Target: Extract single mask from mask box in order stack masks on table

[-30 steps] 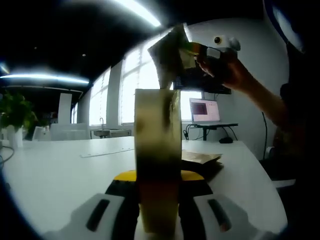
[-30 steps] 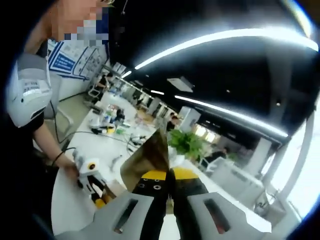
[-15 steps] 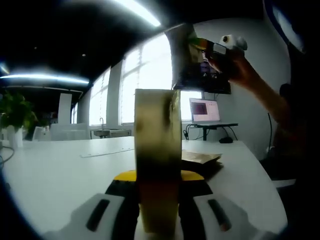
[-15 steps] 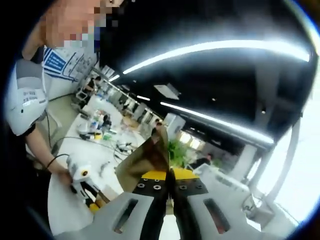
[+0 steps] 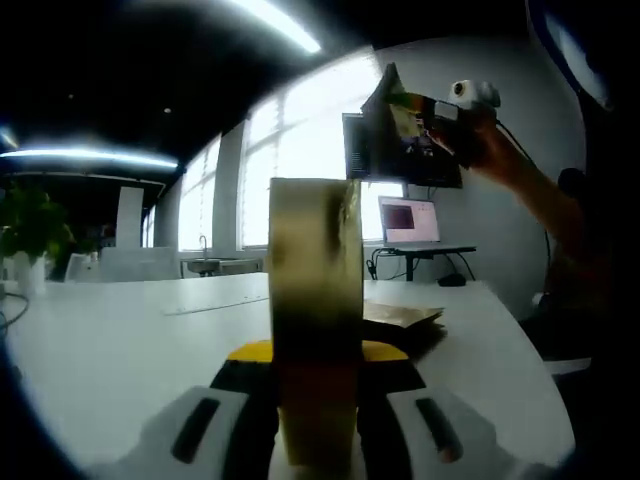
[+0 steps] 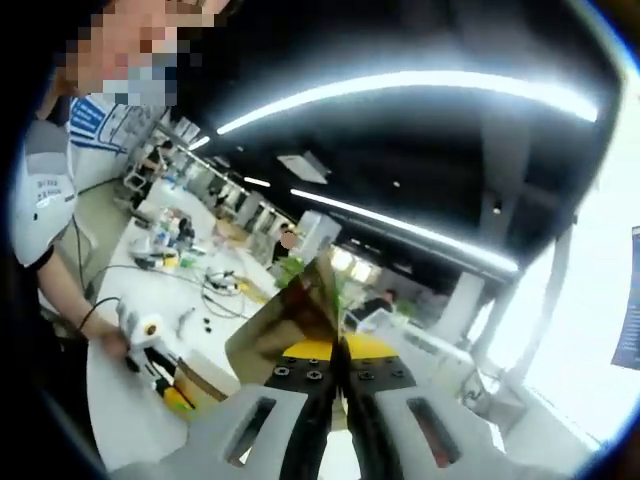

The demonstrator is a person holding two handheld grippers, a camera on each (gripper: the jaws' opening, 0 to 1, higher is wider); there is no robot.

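1. The table (image 5: 120, 340) is the biggest thing I see: a broad white top reaching out ahead of my left gripper (image 5: 318, 400) toward bright windows.
2. My left gripper sits low over that table with its jaws closed tight on the mask box (image 5: 316, 330), which stands upright between them, long axis vertical. In the right gripper view the same box (image 6: 200, 378) shows down at the lower left, clamped in the left gripper.
3. Just past the box on its right lies a flat brownish stack of masks (image 5: 405, 320), resting on the table.
4. My right gripper (image 6: 338, 375) has its jaws pinched closed on a single mask (image 6: 290, 325), a thin brownish sheet fanning up and left from the tips. In the left gripper view that mask (image 5: 385, 125) hangs high in the air, up and right of the box and well above the stack.
5. I judge the coming move is a descent: the stack lies below the right gripper, beside the box, so the right hand carries the mask down to it.
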